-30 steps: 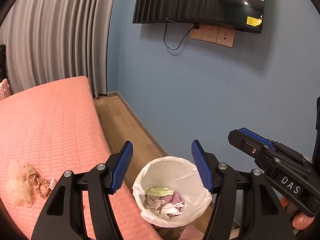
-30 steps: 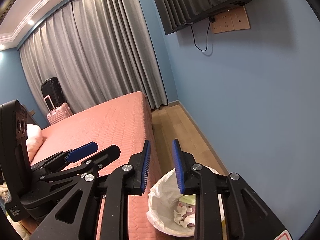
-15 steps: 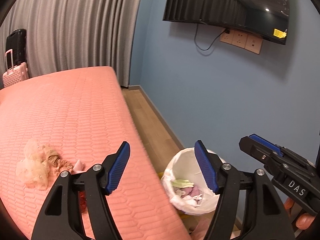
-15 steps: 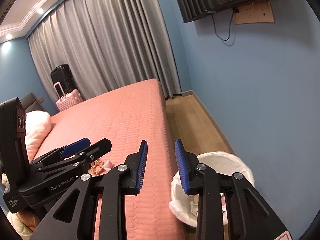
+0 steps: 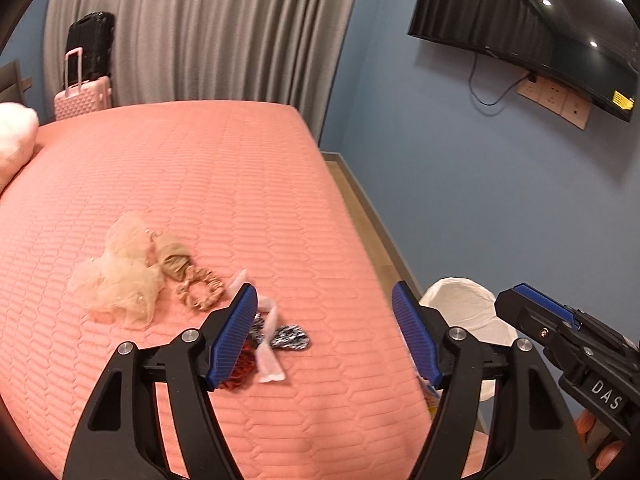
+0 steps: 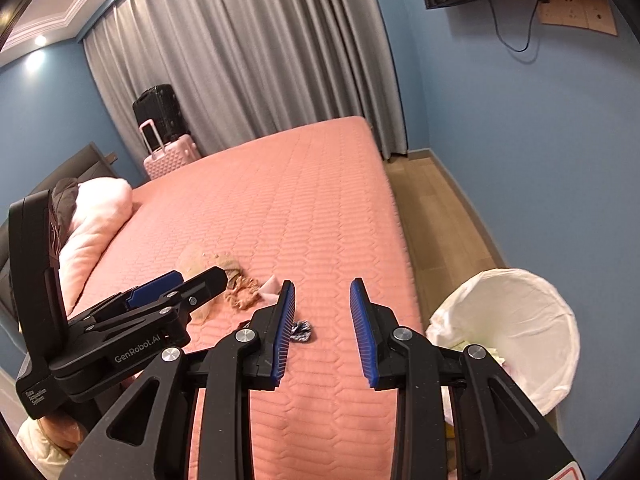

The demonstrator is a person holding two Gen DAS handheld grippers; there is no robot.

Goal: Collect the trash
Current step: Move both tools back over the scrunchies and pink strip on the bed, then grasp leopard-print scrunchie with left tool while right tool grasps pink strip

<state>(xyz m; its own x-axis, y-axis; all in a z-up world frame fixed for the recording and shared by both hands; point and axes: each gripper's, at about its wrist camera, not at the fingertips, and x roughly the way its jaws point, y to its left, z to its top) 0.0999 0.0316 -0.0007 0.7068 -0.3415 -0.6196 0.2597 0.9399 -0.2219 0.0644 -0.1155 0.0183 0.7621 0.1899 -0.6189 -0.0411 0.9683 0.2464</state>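
Left tool (image 5: 322, 336) wide and empty, jaws just been opening above mixed fabric scraps (image 5: 264, 344) on salmon quilted bed (image 5: 240, 200), presumably to straddle them; right tool (image 6: 322, 330) narrower, empty; white-lined bin (image 6: 516, 320) beside bed.

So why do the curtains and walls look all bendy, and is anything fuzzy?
Both wrist views use fisheye lenses, so the curtains bow and dark corners ring each picture. In the left wrist view the bed edge and the scraps look slightly smeared. Ceiling lights glare in the TV.
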